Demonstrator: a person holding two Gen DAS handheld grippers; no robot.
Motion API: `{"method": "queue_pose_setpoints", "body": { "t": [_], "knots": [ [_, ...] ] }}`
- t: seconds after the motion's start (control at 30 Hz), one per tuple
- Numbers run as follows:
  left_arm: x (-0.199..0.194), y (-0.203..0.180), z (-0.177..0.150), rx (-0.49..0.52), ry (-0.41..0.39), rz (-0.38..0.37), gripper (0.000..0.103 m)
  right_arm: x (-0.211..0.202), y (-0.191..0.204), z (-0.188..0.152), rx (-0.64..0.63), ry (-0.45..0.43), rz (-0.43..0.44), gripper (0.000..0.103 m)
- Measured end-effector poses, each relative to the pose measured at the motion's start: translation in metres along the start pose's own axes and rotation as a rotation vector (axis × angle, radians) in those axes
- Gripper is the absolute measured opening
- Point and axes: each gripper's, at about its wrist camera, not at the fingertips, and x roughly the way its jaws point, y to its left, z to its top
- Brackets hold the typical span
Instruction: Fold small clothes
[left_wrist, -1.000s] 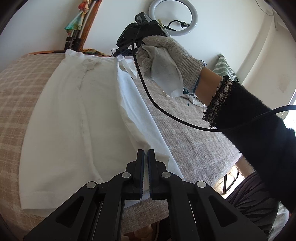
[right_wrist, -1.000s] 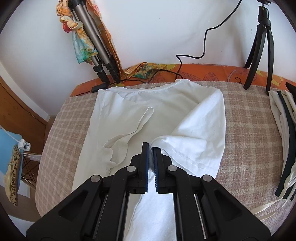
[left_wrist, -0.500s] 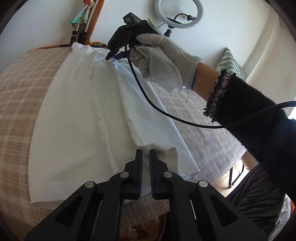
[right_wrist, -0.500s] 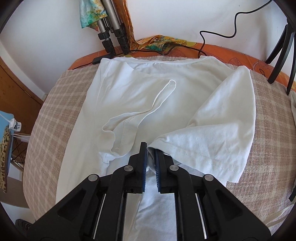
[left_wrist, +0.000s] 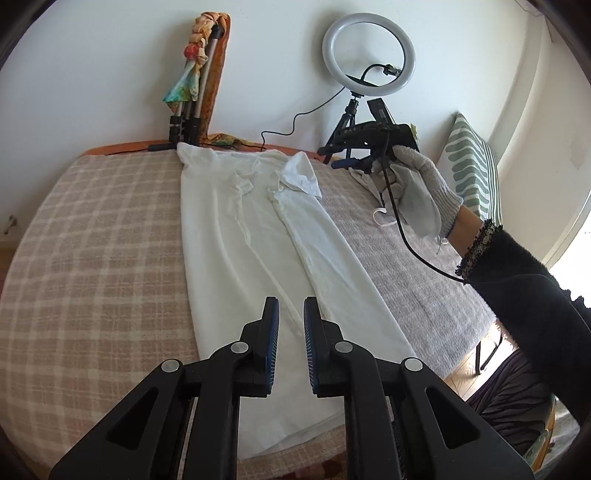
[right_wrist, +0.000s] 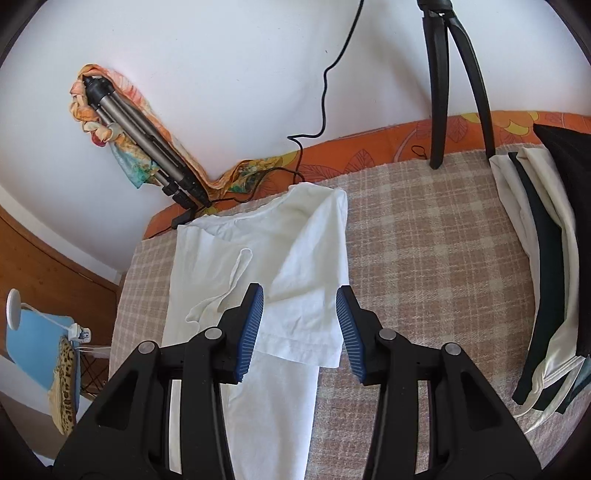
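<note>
- White wall backs a bed (left_wrist: 92, 236) covered in beige plaid, which carries the work.
- White T-shirt (left_wrist: 251, 236) lies lengthwise down the middle of the bed, collar at the far edge, hem at the near edge; both long sides are folded inward, and the right sleeve (right_wrist: 314, 295) lies folded over the body.
- Open plaid remains along the left edge and between shirt and right edge.
- Left gripper (left_wrist: 290, 308) hovers above the hem end, jaws slightly apart, nothing between them.
- Right gripper (right_wrist: 300, 295) is above the folded sleeve, jaws opening, pads clear of the cloth.
- Left wrist view alone shows the gloved right hand (left_wrist: 417, 184), ring light (left_wrist: 369, 51) and striped cushion (left_wrist: 472, 173).
- Right wrist view alone shows stacked folded clothes (right_wrist: 546, 266) at the right edge and a wooden panel (right_wrist: 55, 266) beyond the left edge.
- Tripod (right_wrist: 147, 147) leans at the far edge.
</note>
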Motion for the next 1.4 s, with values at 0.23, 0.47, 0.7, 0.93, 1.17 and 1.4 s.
{"method": "queue_pose_setpoints", "body": {
  "t": [0.23, 0.47, 0.7, 0.93, 1.17, 1.4],
  "knots": [
    [0.009, 0.035, 0.033, -0.037, -0.078, 0.044, 0.012, 0.045, -0.021, -0.003, 0.038, 0.075, 0.015, 0.044],
    [0.014, 0.047, 0.037, -0.06, -0.083, 0.023, 0.012, 0.05, 0.012, 0.003, -0.059, 0.075, 0.061, 0.004],
    [0.012, 0.054, 0.041, -0.068, -0.087, 0.0, 0.012, 0.048, 0.073, 0.04, -0.122, 0.068, 0.077, 0.004],
    [0.009, 0.061, 0.042, -0.074, -0.09, 0.004, 0.012, 0.093, 0.106, 0.051, -0.139, 0.118, 0.035, 0.004],
    [0.011, 0.065, 0.042, -0.08, -0.083, 0.018, 0.012, 0.128, 0.111, 0.048, -0.119, 0.199, 0.11, 0.021],
    [0.009, 0.063, 0.04, -0.069, -0.083, 0.021, 0.012, 0.061, 0.097, 0.044, -0.09, 0.054, 0.134, 0.058]
  ]
}}
